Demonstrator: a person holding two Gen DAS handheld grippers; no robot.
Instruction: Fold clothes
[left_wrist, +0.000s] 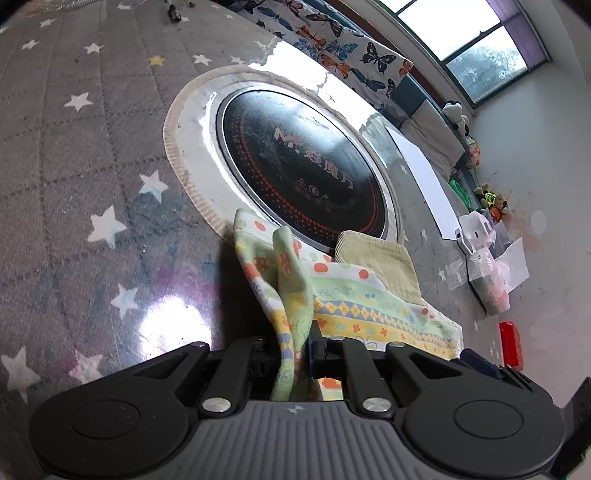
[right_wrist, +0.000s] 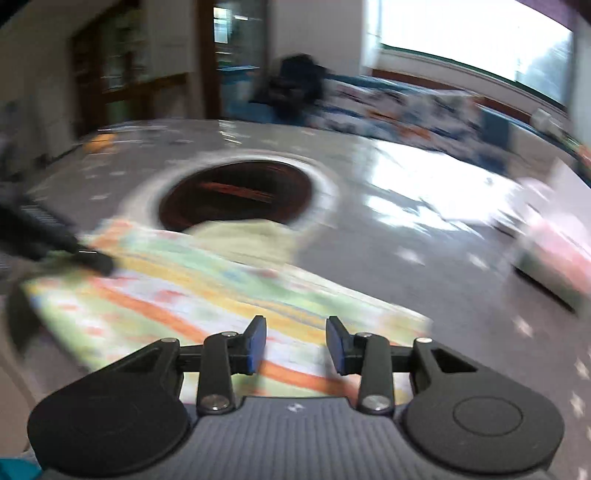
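Left gripper (left_wrist: 301, 354) is clamped on a bunched corner of the patterned garment (left_wrist: 369, 310), with the cloth rising in a ridge just ahead of the pinch and running back between the two fingers; right gripper (right_wrist: 295, 345) has its blue pads (right_wrist: 258, 343) standing apart with nothing between them, poised low over the near edge of the same garment, though that view is blurred.

Beyond the grippers the garment lies spread fairly flat on the bench (left_wrist: 74, 184), which wears a grey star-printed cover; its ribbed yellow-green band (left_wrist: 376, 266) overlaps the near rim of the round black hob (left_wrist: 295, 166) sunk in the bench, and the rest of the cloth lies on the side of the hob nearest the cameras.

Judging by this, a fold is in hand: one corner is lifted, the body is laid out but not yet a compact bundle, so at least a fold or two seems left; how many layers already lie under the cloth cannot be told.

Past the hob, a red block (left_wrist: 511, 345), white paper and plastic clutter sit toward the bench's edge; a butterfly-print cushion (left_wrist: 332, 48) lies farther off.
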